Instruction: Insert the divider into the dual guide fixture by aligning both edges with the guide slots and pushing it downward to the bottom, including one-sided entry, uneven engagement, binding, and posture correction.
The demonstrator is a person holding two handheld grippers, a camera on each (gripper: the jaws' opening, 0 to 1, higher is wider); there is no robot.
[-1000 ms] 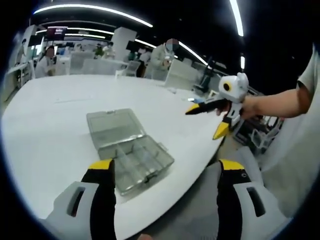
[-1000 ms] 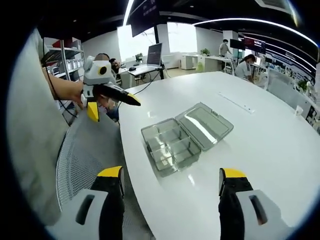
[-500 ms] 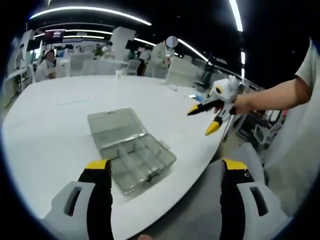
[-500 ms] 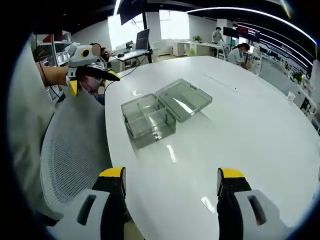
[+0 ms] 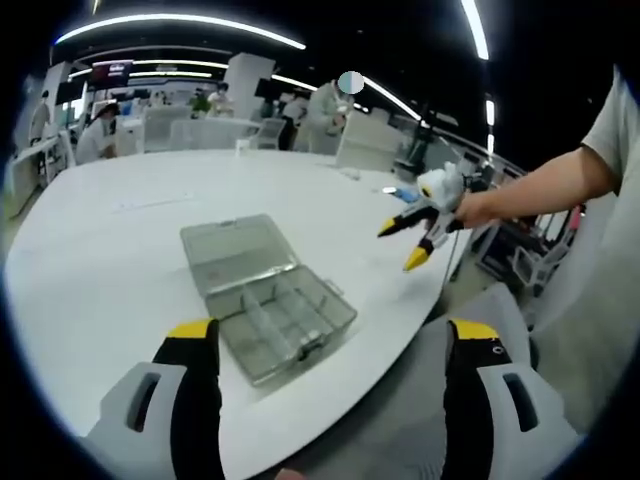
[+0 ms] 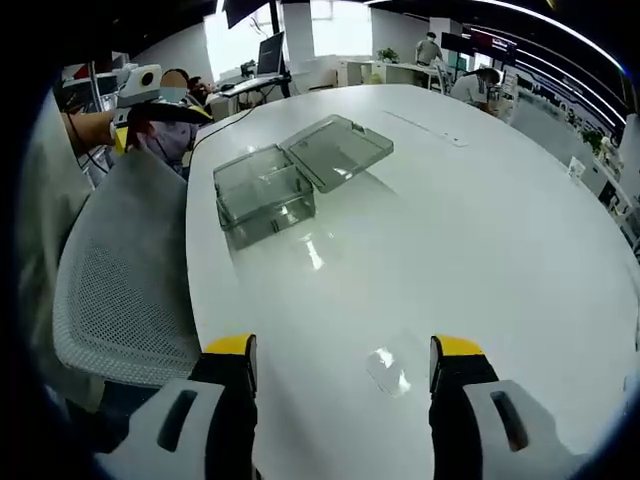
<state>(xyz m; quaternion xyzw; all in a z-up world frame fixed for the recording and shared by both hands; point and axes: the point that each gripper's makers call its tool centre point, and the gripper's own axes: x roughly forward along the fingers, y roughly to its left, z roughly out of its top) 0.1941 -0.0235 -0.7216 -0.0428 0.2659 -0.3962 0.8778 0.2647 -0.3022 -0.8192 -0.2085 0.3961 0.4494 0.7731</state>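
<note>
Fingers, left gripper (image 5: 320, 345): spread wide, yellow tips apart, nothing between them; held above the table edge, short of the box.
Fingers, right gripper (image 6: 338, 360): spread too, empty, over bare table (image 6: 480, 230); it also shows in the left gripper view, out past the table edge, jaws parted.
Box (image 5: 265, 297): clear grey plastic organiser, lid thrown flat open on the table behind it; it sits near the table's rounded edge, in front of the left gripper and well apart from the right one.
Inside the box: thin clear walls split the tray into compartments; which of them is the divider for the task, I cannot tell.
Guide slots: too small to make out from either view.
Chair (image 6: 120, 270): grey mesh back, pushed against the table edge just beside the box.
Stage, as judged: approach only; no divider gripped, nothing seated.
Doing it well: bring both grippers in over the tray, pinch the divider near its top edge, hold it upright and square so both ends meet their slots together, then press down evenly; if one end leads or sticks, lift a little and level it, not force it.
</note>
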